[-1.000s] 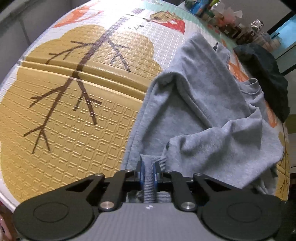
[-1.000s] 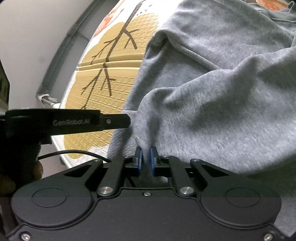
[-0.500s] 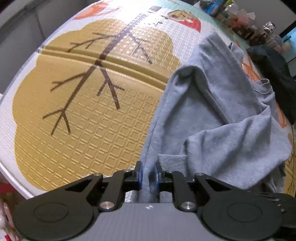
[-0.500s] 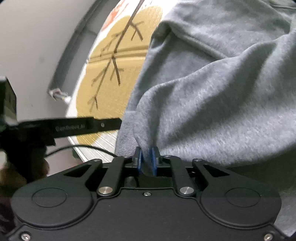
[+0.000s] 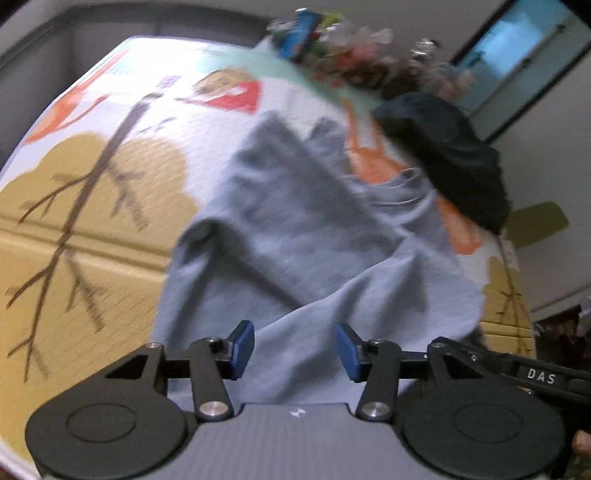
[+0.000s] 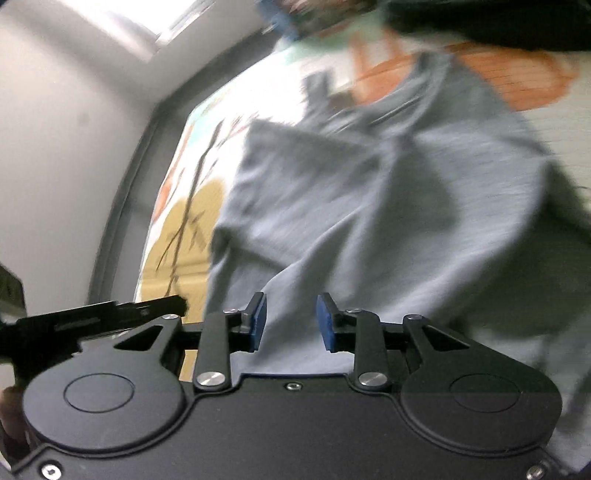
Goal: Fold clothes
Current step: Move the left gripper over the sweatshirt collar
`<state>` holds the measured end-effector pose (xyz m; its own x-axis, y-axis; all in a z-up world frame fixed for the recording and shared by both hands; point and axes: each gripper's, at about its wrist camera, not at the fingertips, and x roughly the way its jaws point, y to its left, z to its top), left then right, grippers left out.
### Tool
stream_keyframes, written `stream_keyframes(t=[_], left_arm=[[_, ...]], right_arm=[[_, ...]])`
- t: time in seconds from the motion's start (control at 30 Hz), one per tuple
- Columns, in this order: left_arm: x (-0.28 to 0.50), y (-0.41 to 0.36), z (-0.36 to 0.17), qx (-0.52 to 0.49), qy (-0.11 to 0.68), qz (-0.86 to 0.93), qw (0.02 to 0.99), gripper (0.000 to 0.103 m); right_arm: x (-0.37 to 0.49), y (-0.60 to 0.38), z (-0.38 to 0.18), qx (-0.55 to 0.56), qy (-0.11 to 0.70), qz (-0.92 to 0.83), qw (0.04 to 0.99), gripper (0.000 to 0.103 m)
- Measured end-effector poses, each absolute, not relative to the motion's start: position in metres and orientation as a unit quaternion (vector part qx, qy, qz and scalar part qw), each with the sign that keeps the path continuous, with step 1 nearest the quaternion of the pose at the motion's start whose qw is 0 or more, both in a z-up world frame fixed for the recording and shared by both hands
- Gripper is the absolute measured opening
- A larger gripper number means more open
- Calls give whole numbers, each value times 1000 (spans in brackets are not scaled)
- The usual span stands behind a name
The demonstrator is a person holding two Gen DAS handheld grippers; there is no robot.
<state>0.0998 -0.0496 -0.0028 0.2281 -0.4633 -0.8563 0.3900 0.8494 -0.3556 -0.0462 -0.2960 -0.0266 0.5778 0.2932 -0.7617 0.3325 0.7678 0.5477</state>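
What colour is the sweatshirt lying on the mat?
Light grey. The sweatshirt shows best in the left wrist view, spread over the patterned mat.

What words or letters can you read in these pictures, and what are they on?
"DAS": white letters on the black arm of the right tool, at the right edge of the left wrist view.
Raised lettering on the left tool's arm in the right wrist view: too blurred to read.
Packets beyond the play mat: too blurred to read.

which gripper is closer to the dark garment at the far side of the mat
Hard to call. From the left gripper the dark garment lies far ahead, to its right. From the right gripper it also lies far ahead, beyond the grey sweatshirt.
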Motion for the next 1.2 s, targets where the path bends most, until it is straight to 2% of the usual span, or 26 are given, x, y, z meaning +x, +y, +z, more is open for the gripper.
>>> stream_keyframes(t=[0.13,0.53,1.2], left_arm=[[107,-89,8,-27,545,-310,778,60],[123,-207,3,44,547,-390,739,65],[193,-330,-56,127,555,-408,714,69]], right_arm=[[-75,-342,-24,381,430,-66,816,31],[-135,-432,-33,442,373,-179,796,35],[-112,-468,-92,558,347,-219,721,37]])
